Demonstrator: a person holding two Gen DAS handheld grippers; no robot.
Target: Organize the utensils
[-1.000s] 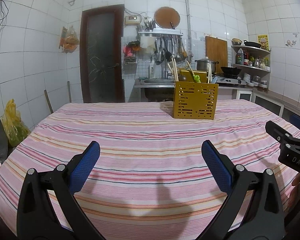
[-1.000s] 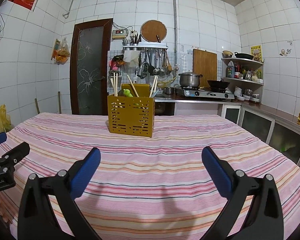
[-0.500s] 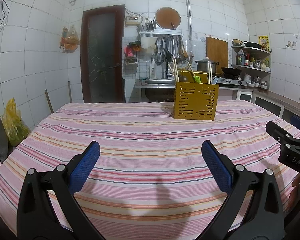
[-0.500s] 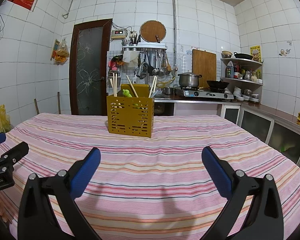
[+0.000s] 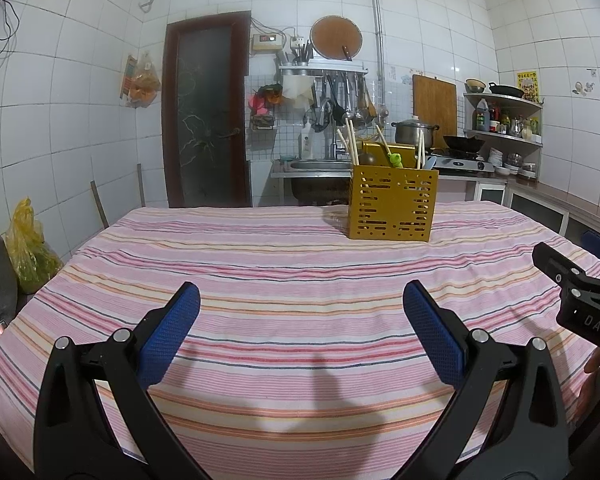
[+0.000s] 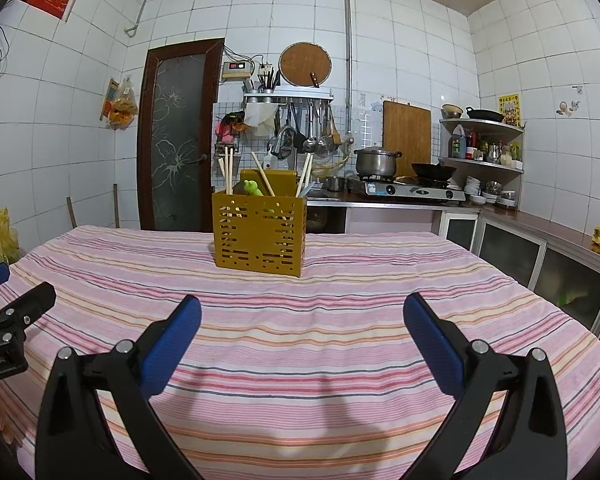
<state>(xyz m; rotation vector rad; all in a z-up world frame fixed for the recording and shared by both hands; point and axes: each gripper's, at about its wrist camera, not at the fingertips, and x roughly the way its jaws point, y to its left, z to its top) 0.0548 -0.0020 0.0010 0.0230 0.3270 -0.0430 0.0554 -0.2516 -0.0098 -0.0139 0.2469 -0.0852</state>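
Mustard-yellow and perforated with slots, the utensil holder (image 5: pixel 392 206) stands upright in the upper right of centre of the left wrist view, on the far part of the striped cloth (image 5: pixel 260 280) over the counter. Pale chopsticks (image 5: pixel 351 142) and a green-topped utensil (image 5: pixel 397 159) stick up from it. The left tool (image 5: pixel 300 328) hovers with its blue pads spread wide apart, gripping nothing; bare cloth fills the room between it and the holder. The right tool's black body shows at the right edge.

From the right wrist view, the holder sits centre-left, its far edge near the cloth's back border. The right tool (image 6: pixel 302 334) is likewise spread apart and empty, with open cloth ahead.
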